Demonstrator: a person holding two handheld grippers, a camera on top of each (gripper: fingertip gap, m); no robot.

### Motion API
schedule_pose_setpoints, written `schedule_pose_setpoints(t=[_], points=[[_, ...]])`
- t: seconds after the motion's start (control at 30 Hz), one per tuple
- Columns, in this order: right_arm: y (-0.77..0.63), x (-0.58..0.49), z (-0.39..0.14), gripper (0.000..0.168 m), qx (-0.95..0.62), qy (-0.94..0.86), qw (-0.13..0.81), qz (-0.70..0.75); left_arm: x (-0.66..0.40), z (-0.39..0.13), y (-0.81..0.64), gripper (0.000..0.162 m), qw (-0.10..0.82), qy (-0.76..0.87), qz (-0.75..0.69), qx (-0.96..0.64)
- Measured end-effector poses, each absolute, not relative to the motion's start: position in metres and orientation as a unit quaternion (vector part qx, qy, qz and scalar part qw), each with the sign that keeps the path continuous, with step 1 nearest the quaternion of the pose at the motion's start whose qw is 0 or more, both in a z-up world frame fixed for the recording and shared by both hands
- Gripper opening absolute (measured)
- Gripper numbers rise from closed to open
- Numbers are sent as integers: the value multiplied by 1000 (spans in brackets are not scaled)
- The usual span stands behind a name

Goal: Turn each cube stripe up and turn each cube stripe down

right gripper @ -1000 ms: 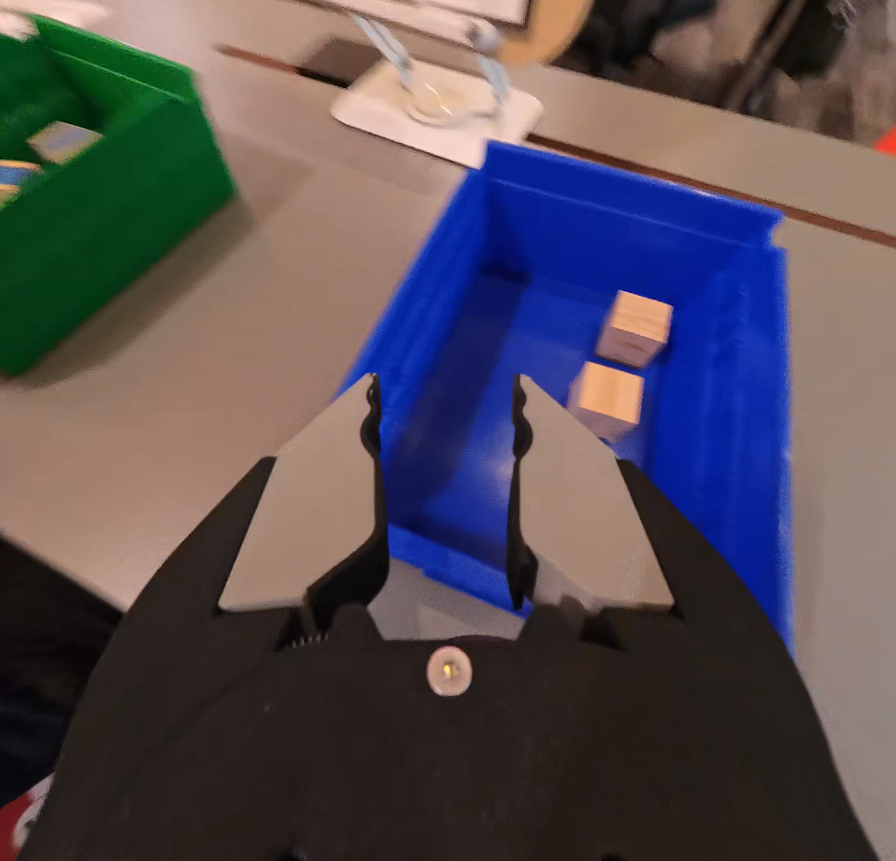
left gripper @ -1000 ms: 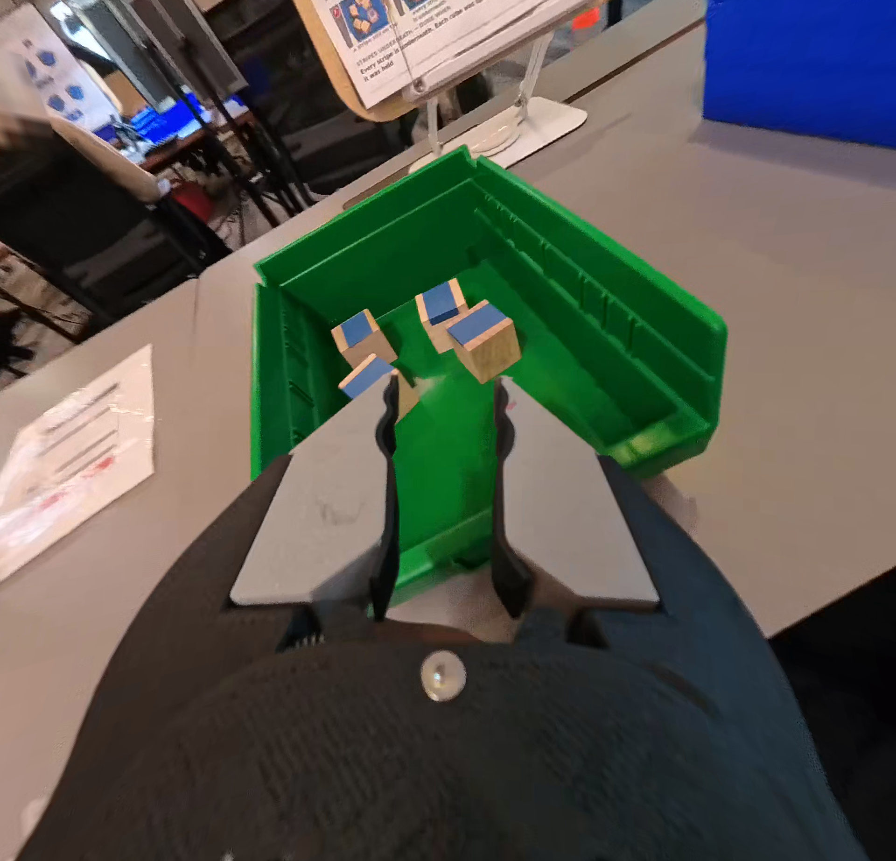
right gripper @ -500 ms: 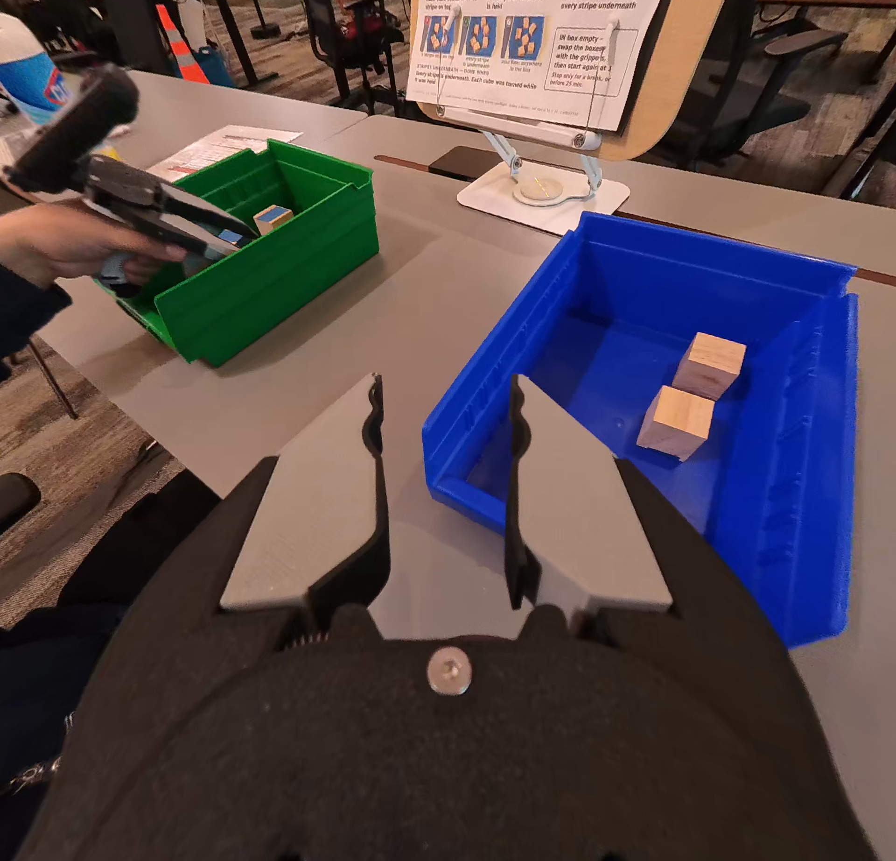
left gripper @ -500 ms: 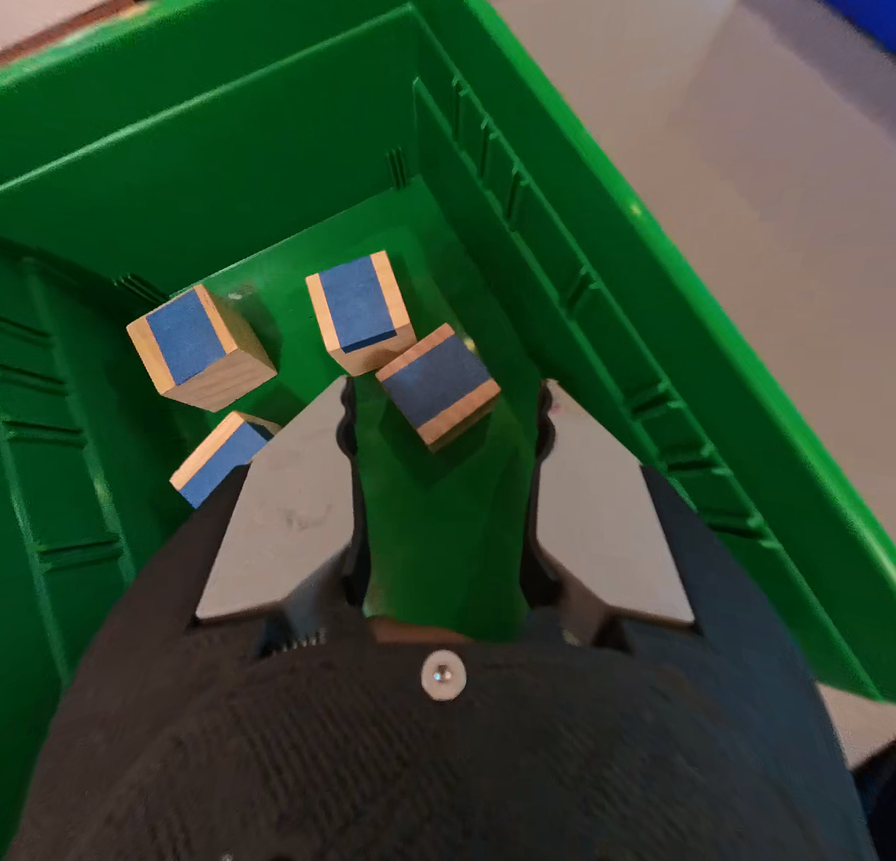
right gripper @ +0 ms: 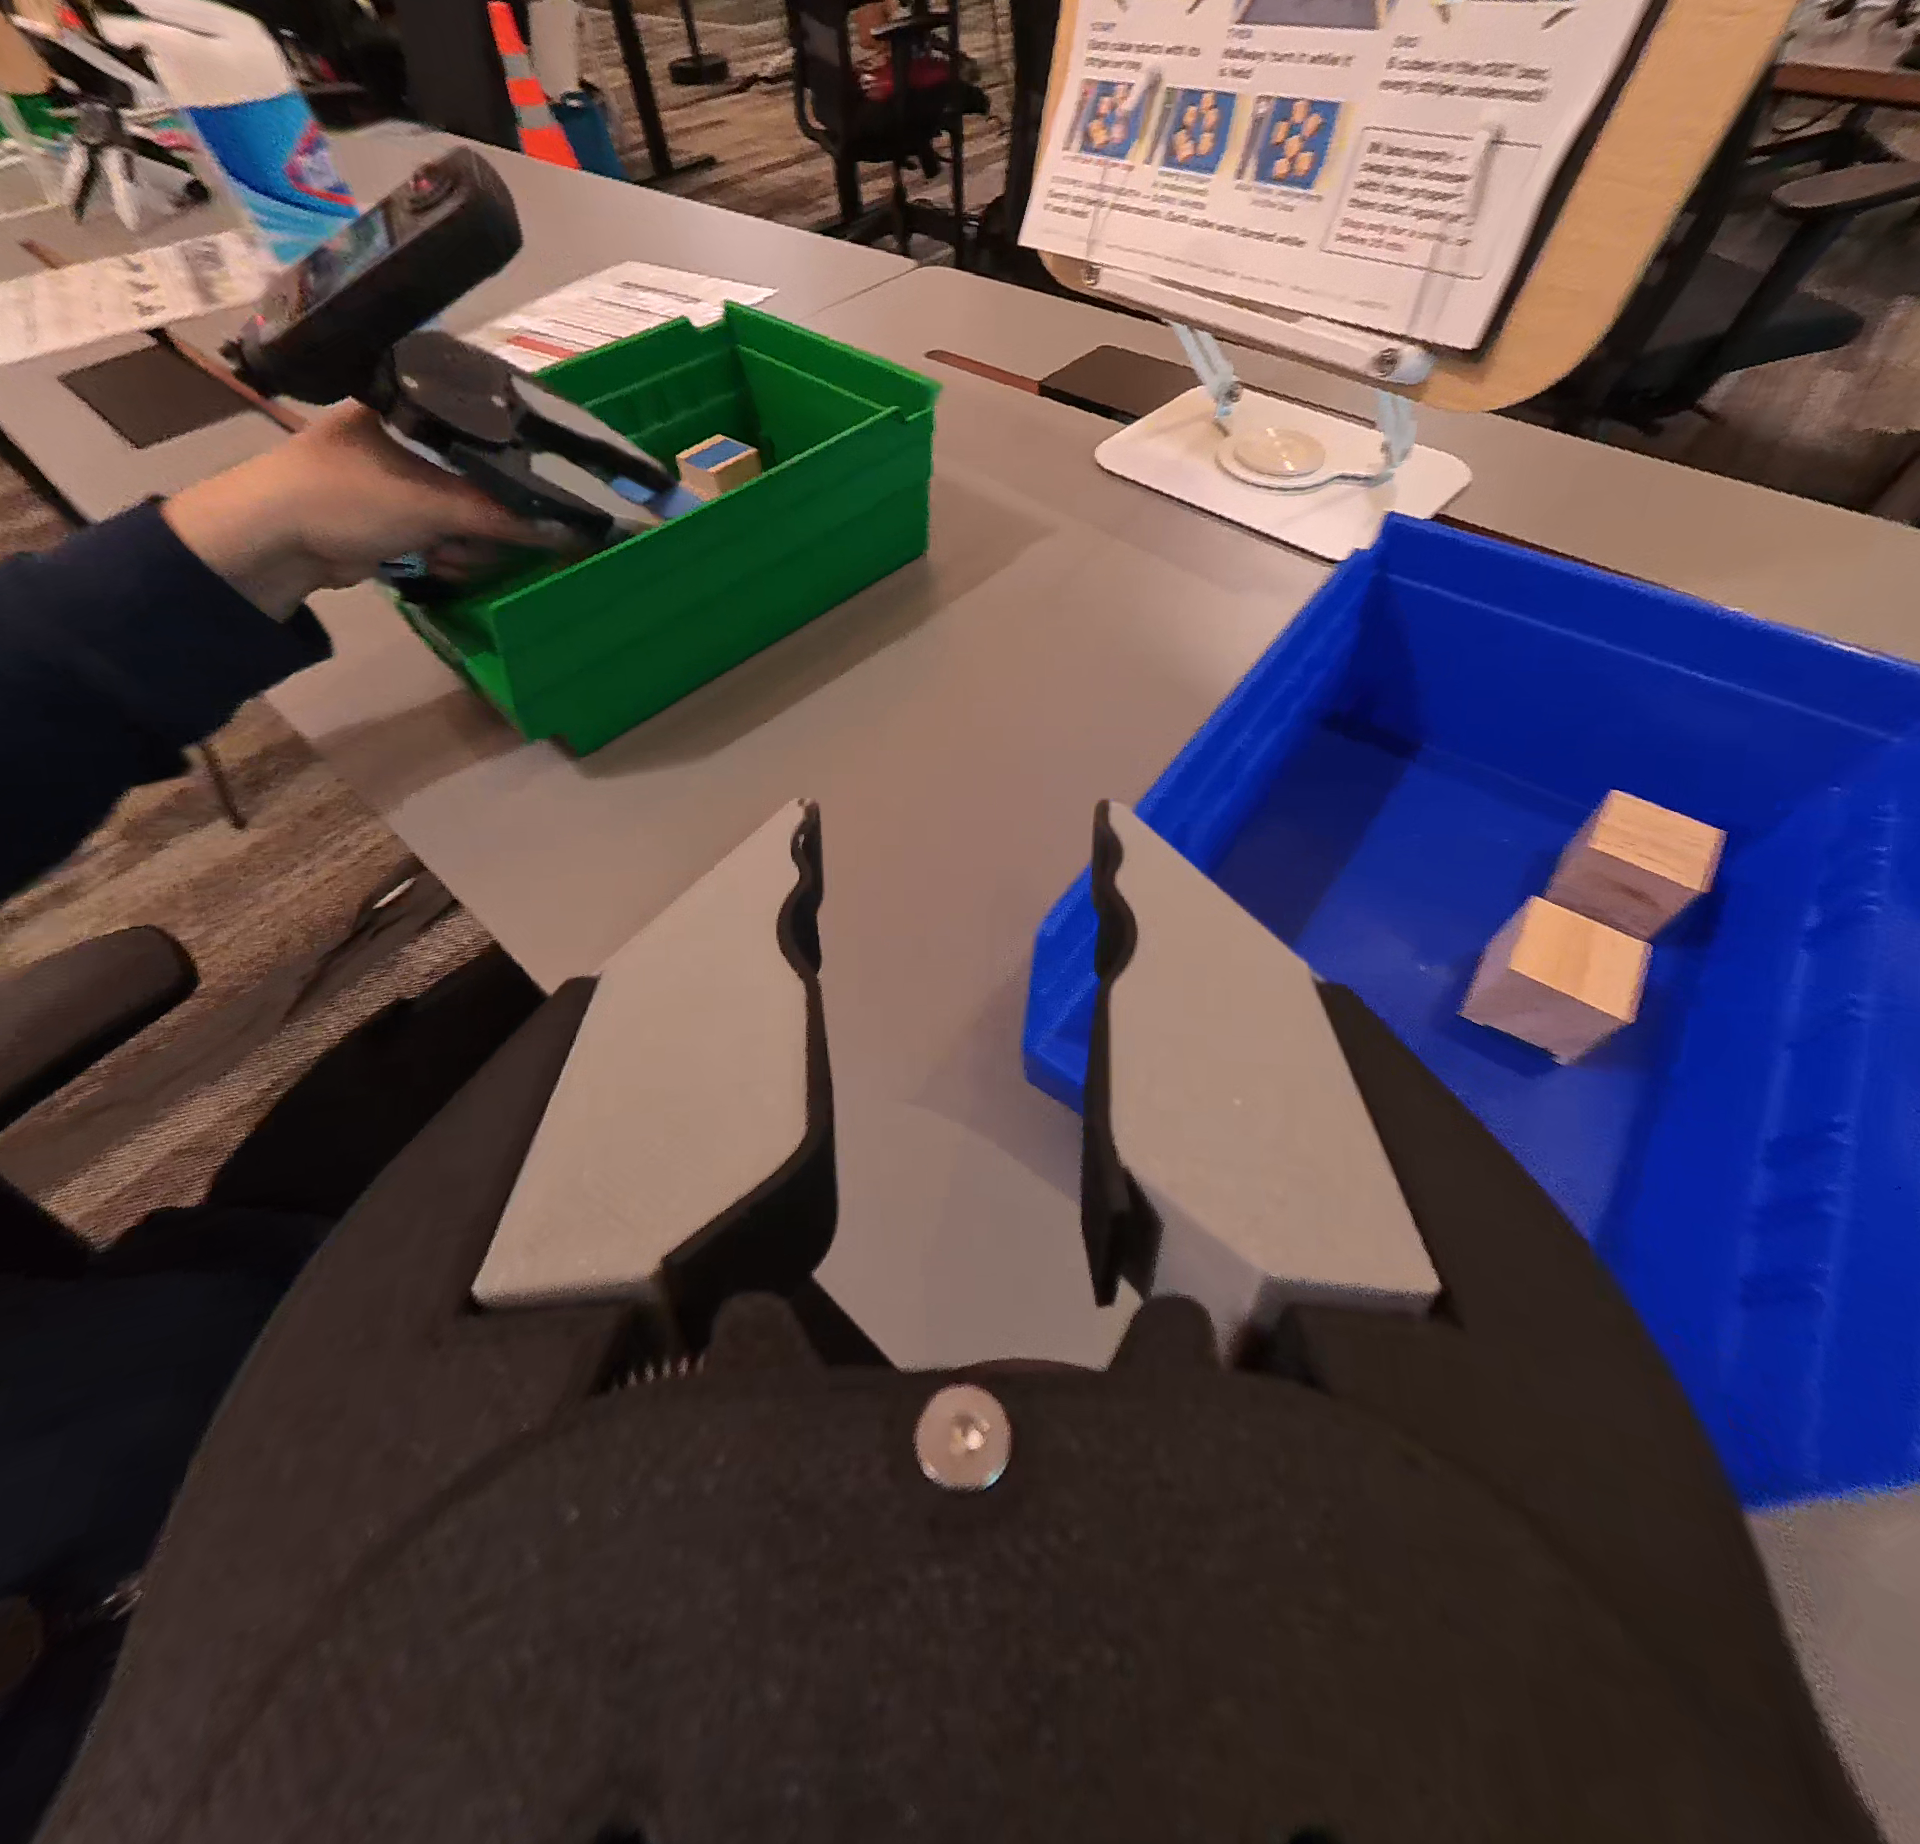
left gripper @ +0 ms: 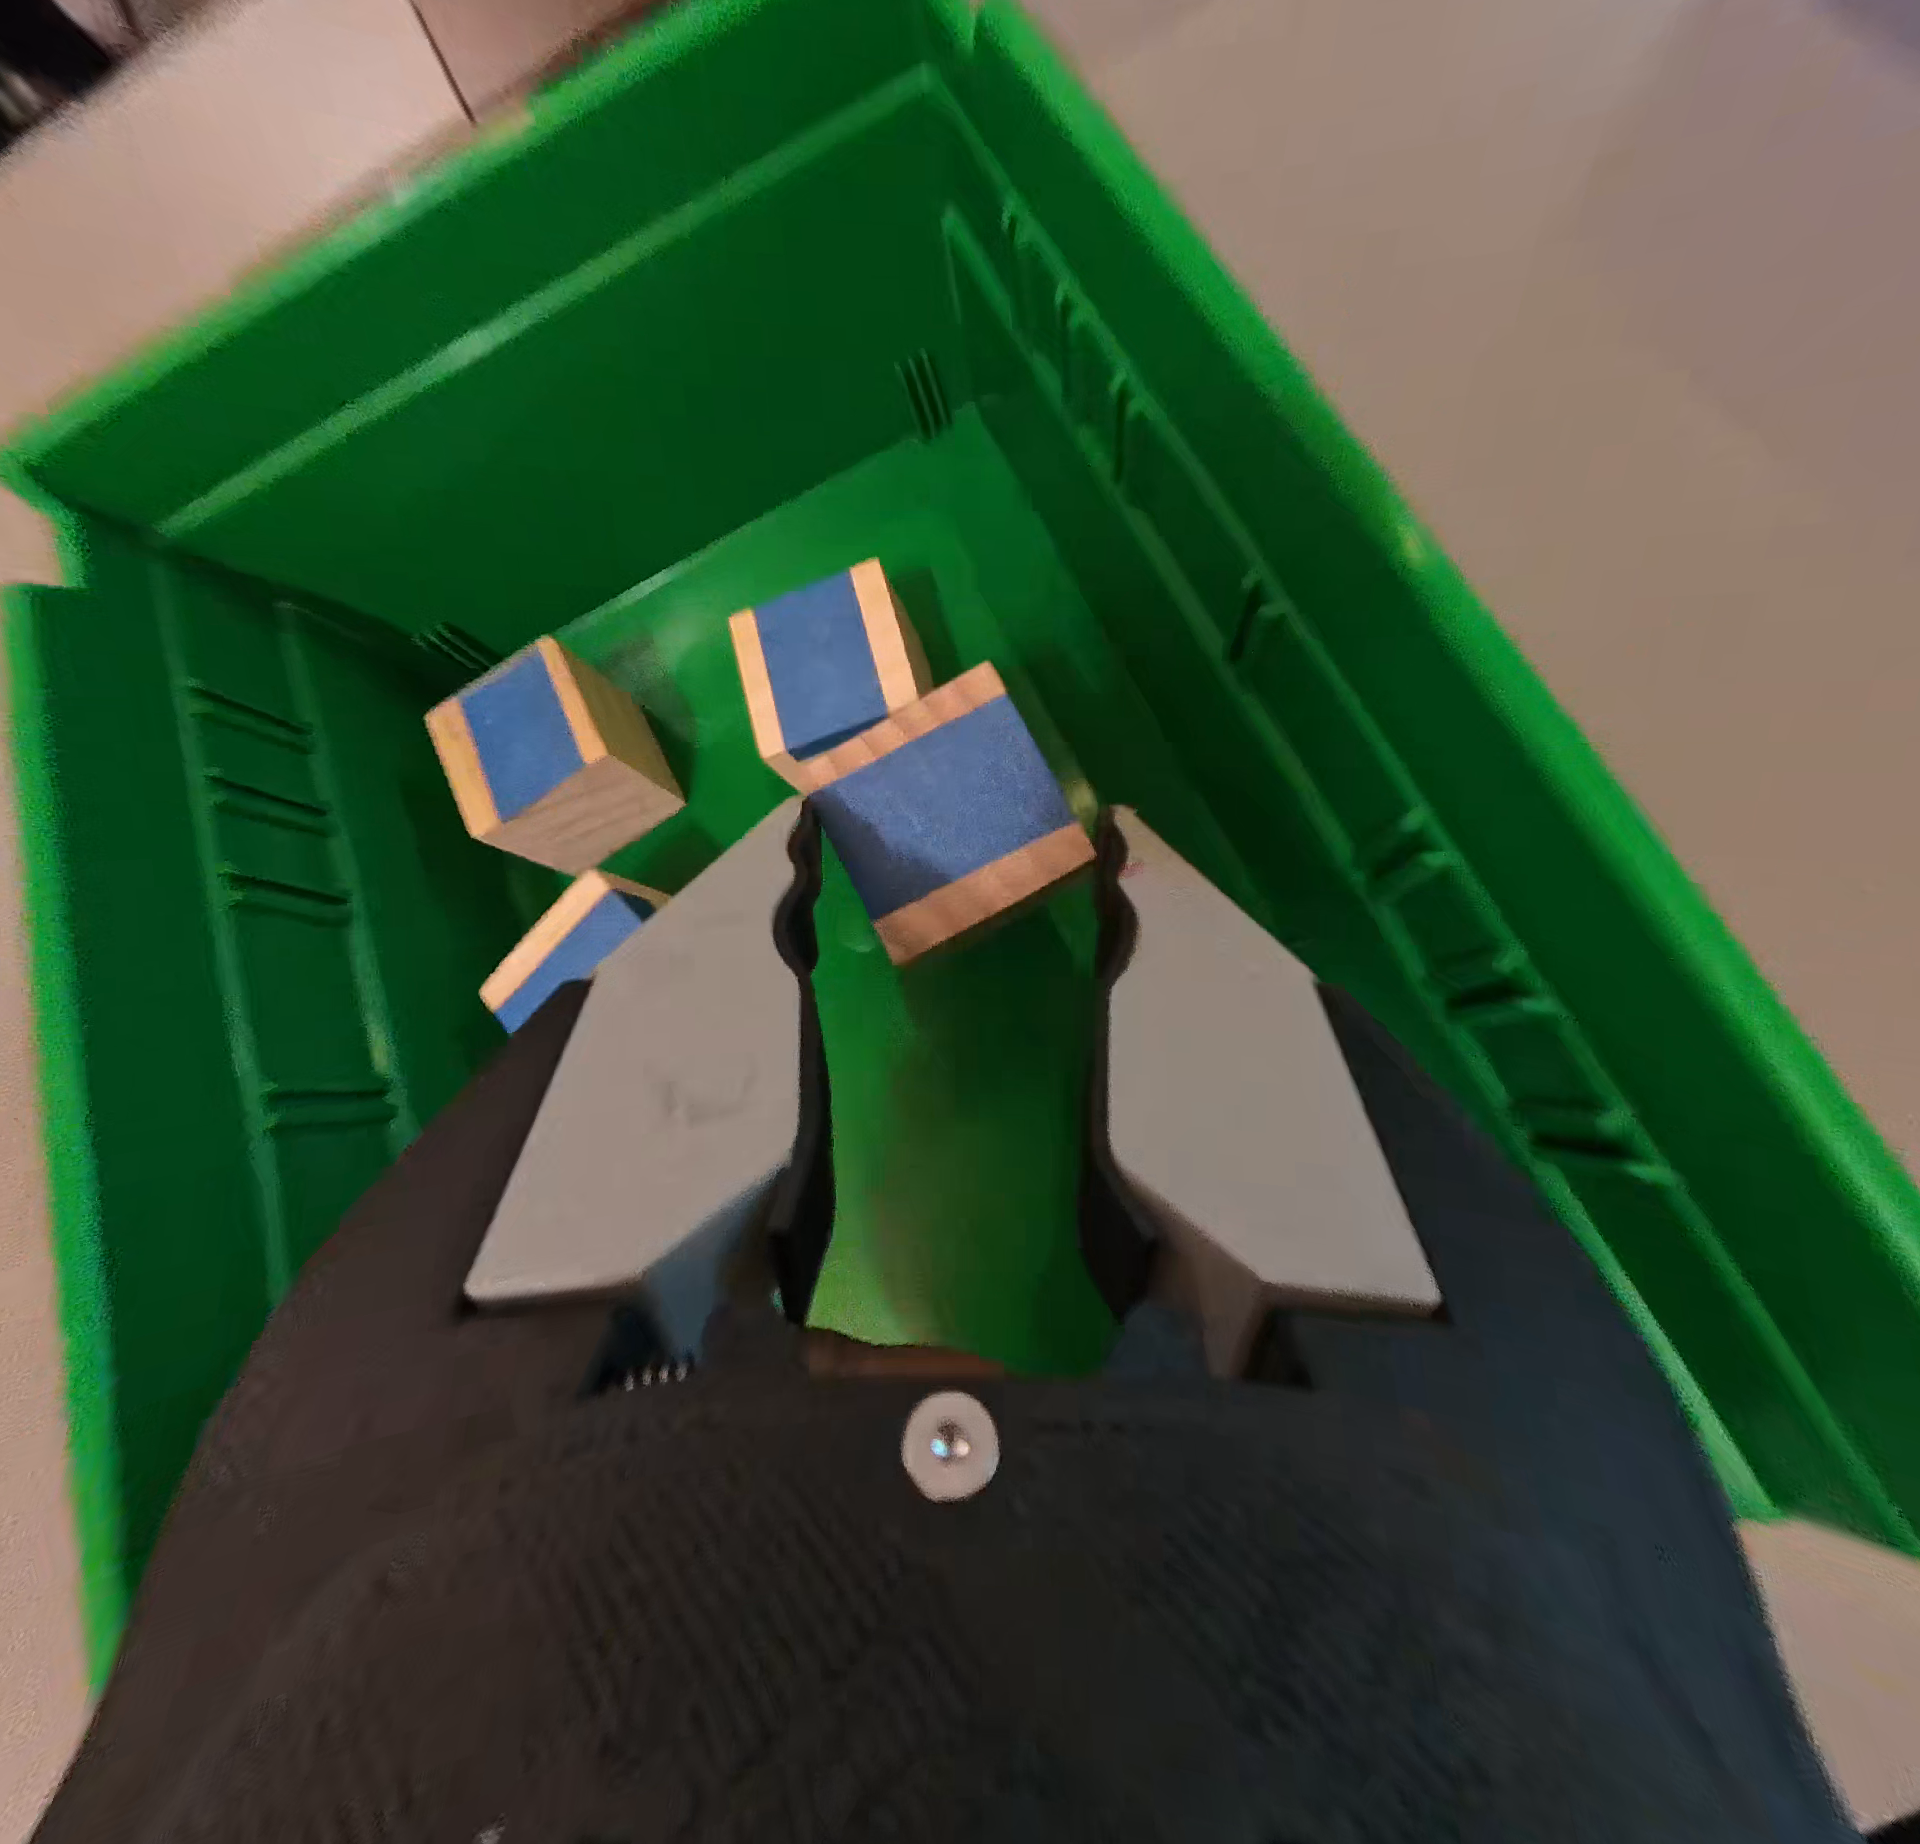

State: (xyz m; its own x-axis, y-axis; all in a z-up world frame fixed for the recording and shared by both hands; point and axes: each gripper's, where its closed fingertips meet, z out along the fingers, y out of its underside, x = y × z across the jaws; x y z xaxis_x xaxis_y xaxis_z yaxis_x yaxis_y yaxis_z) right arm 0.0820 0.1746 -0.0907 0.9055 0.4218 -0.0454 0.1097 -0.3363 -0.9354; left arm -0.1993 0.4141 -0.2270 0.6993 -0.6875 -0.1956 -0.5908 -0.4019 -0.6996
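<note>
Currently left tongs (left gripper: 951, 859) are seen spread apart inside the green bin (left gripper: 644, 360), fingertips flanking the nearest striped cube (left gripper: 951, 807); contact with either finger can't be confirmed, frame is blurred. Its blue stripe is facing up. Just behind it, touching or overlapping in view, a second striped cube (left gripper: 826, 672) is seen, stripe up. A third cube (left gripper: 551, 750) is sat to the left, and a fourth (left gripper: 566, 947) is partly hidden by the left finger; both stripe up.

Right tongs (right gripper: 956, 838) are held released and empty over the grey surface (right gripper: 935, 672), just beside the blue bin (right gripper: 1787, 1223). Two plain-faced wooden cubes (right gripper: 1558, 979) are seen in that bin, corner to corner, no stripe visible. Farther back, an instruction sheet stand (right gripper: 1288, 454) is placed on the surface.
</note>
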Motion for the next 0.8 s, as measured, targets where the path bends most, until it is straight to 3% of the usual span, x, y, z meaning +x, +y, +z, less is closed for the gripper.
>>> schedule_pose_setpoints(t=[0.2,0.37,0.47,0.57,0.8], points=[[179,41,-106,50,-802,-196,516,228,-182,-133,354,51,576,379,-126,-713],[169,-10,-109,53,-770,-231,480,350,-138,-82,251,51,641,438,-263,-573],[158,-34,-104,56,-735,-238,443,454,-104,-77,195,51,656,478,-332,-481],[148,-45,-95,65,-699,-227,406,542,-85,-80,166,51,693,515,-298,-407],[127,-68,-90,70,-657,-247,346,622,-70,-84,123,51,710,566,-270,-320]])
